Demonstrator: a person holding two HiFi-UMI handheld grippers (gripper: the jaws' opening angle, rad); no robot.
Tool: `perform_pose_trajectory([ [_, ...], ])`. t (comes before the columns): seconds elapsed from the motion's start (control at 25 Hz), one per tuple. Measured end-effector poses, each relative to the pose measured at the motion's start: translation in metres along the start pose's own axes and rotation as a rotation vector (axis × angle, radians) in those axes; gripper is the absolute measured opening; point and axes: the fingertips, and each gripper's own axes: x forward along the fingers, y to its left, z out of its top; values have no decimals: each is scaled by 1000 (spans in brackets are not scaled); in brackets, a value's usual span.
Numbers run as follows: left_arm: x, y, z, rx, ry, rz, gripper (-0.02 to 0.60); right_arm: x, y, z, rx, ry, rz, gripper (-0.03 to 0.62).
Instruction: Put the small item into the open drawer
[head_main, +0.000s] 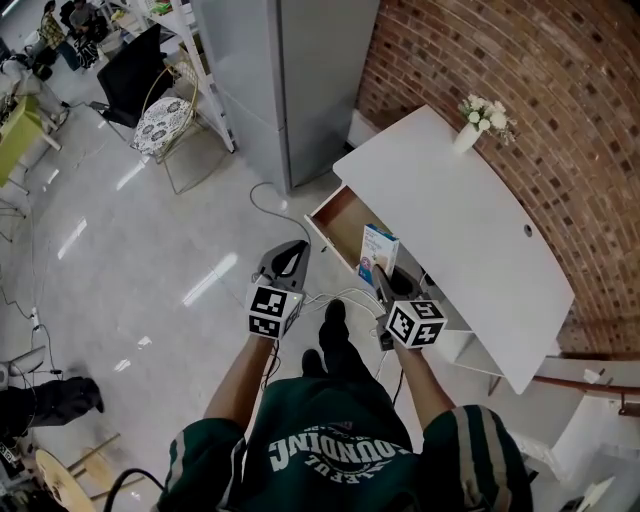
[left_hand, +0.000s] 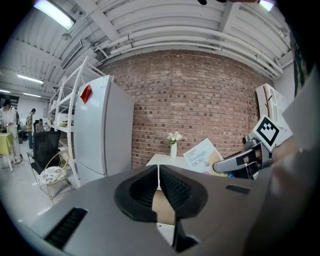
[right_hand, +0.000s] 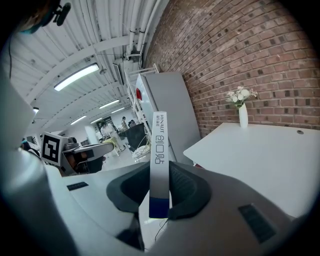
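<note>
right gripper (right_hand: 159, 200) pinching bandage box (right_hand: 159, 155) mid-frame, over open drawer (head_main: 338, 222), bare wood showing inside; left gripper (left_hand: 159, 186) jaws pressed together

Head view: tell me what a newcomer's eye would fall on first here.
First comes the blue-and-white bandage box, clamped upright in the right gripper at the open drawer of the white desk. Next is the brick wall behind the desk, with a vase of white flowers at the desk's far end. The left gripper hangs alongside, jaws together and empty.
</note>
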Motion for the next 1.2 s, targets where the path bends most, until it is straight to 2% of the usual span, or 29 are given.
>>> perform_pose_trajectory([
  [0.6, 78, 36, 6, -34, 37, 38, 21, 72, -42, 25, 46, 54, 19, 98],
  [0.76, 97, 40, 3, -46, 59, 53, 21, 89, -51, 37, 30, 64, 41, 98],
  [1.2, 112, 56, 1, -58, 85, 98, 21, 122, -61, 41, 42, 103, 90, 98],
])
